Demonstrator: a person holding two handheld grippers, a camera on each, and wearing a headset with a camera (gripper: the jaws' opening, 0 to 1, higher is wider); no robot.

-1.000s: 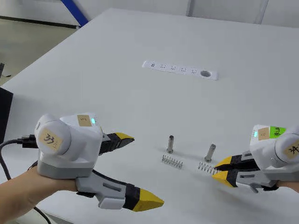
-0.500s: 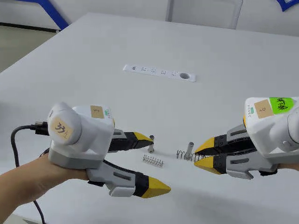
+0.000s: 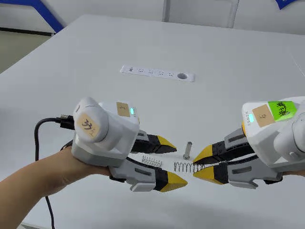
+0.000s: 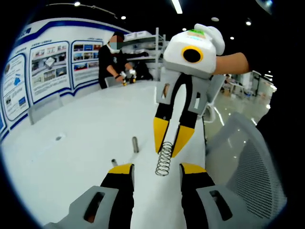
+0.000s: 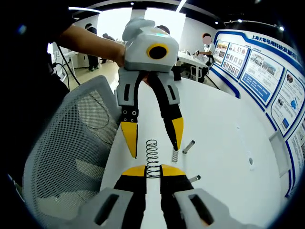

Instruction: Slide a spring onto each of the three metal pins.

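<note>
Nearest to the person, the left gripper (image 3: 180, 162), white with black jaws and yellow tips, had come closer to the middle than one second before, and its jaws stood wide apart. The right gripper (image 3: 193, 167), of the same make, had its jaws narrow and pinched one end of a thin coiled steel spring (image 3: 183, 167). One second before, this spring was lying on the white table (image 3: 95, 57) with the right jaws just at its end. Now it seemed lifted and pointed toward the left gripper, with its free end between the wide left jaws and not touched by them. I judged that the pick-up was done and that the next step was to bring this spring to a pin; no pin that I could see carried a spring yet.

A second coiled spring (image 3: 151, 161) lay on the table just behind, partly covered by the lower left jaw. Just beyond the held spring one short grey metal pin (image 3: 187, 150) stood upright, near it but apart. The other pin (image 5: 188, 146), open to the head view a second before, was now behind the left gripper there, but the right gripper view gave it. I could count two pins with certainty. Whether the held spring was really clear of the table was hard to tell. Far behind lay a long white power strip (image 3: 157, 74)
</note>
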